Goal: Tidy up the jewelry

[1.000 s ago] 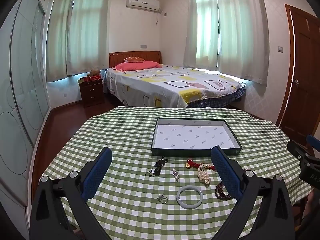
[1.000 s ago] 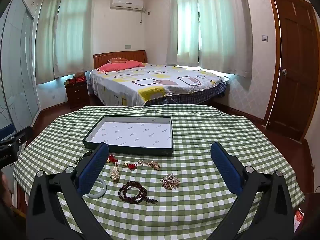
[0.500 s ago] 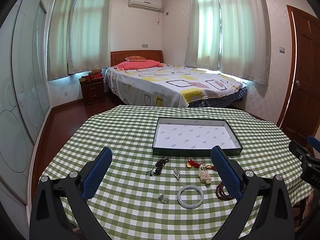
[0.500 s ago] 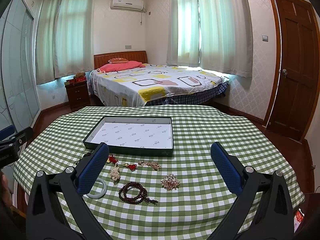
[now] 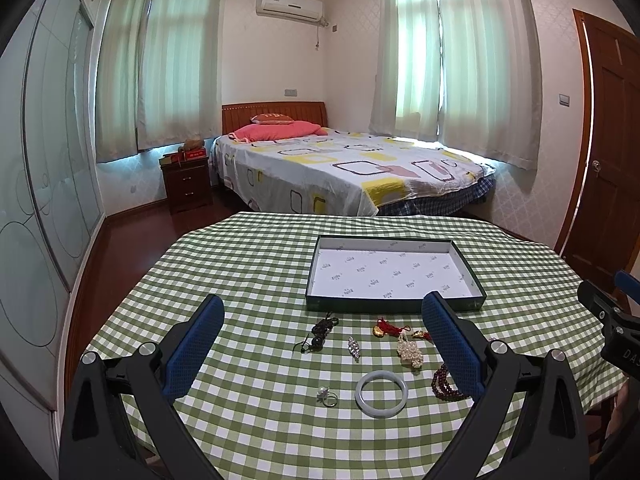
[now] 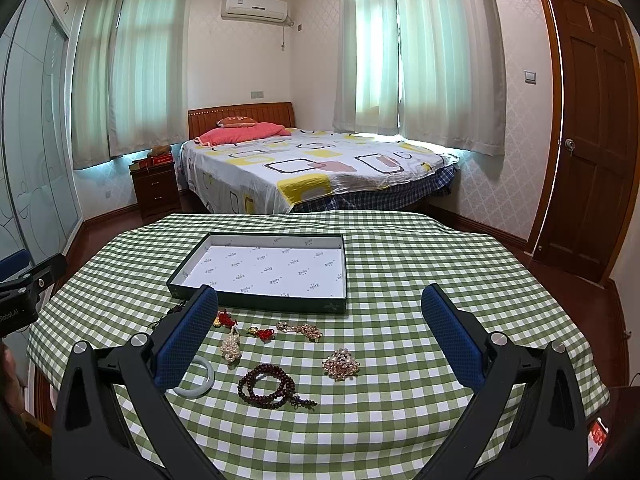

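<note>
1. While both sets of jaws stand spread wide and hold nothing, left gripper (image 5: 322, 322) and right gripper (image 6: 319, 311) hover above the surface (image 6: 420, 264).
2. Jewelry lies loose just before the bare tray (image 6: 256, 302): jade bangle (image 5: 381, 393), ring (image 5: 327, 397), bead bracelet (image 6: 267, 390), pearl cluster (image 6: 231, 346).
3. Likely hazards: the small ring slipping the pads; beads snagging the cloth.

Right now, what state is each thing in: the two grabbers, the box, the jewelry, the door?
Left gripper: fingers open, holding nothing.
Right gripper: fingers open, holding nothing.
Tray: lidless, nothing in it.
Jade bangle: flat on tablecloth.
Dark bead bracelet: coiled on tablecloth.
Door: closed.
</note>
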Motion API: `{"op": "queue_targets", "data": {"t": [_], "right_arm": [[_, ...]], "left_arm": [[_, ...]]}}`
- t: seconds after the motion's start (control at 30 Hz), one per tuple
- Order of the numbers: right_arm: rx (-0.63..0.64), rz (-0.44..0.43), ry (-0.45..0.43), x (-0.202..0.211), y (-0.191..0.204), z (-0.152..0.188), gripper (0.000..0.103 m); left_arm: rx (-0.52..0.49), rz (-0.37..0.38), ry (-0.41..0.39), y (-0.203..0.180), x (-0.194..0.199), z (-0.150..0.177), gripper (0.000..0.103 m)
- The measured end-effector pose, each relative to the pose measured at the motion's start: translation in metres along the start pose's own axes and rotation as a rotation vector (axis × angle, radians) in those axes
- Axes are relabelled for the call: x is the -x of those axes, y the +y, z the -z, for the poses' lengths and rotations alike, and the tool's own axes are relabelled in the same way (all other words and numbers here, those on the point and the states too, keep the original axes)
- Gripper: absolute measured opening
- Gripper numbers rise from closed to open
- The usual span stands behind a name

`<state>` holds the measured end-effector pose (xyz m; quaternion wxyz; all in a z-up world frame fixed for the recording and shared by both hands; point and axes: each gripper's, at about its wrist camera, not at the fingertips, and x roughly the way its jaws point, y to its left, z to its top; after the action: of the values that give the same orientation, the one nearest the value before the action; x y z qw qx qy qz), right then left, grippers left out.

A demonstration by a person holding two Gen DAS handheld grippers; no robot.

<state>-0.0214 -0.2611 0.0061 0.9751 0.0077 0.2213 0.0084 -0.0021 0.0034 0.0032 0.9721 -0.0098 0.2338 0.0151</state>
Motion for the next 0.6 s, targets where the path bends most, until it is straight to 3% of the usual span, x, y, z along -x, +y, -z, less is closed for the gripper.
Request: {"op": "queue_targets", "data": {"t": [0.6], "right_arm": [[0.002, 0.0, -0.003, 0.0003, 0.0006, -0.0007, 0.099]], "left_arm": [[-0.002, -0.011, 0.005, 0.0031, -0.0014, 0.0008, 0.096]]}}
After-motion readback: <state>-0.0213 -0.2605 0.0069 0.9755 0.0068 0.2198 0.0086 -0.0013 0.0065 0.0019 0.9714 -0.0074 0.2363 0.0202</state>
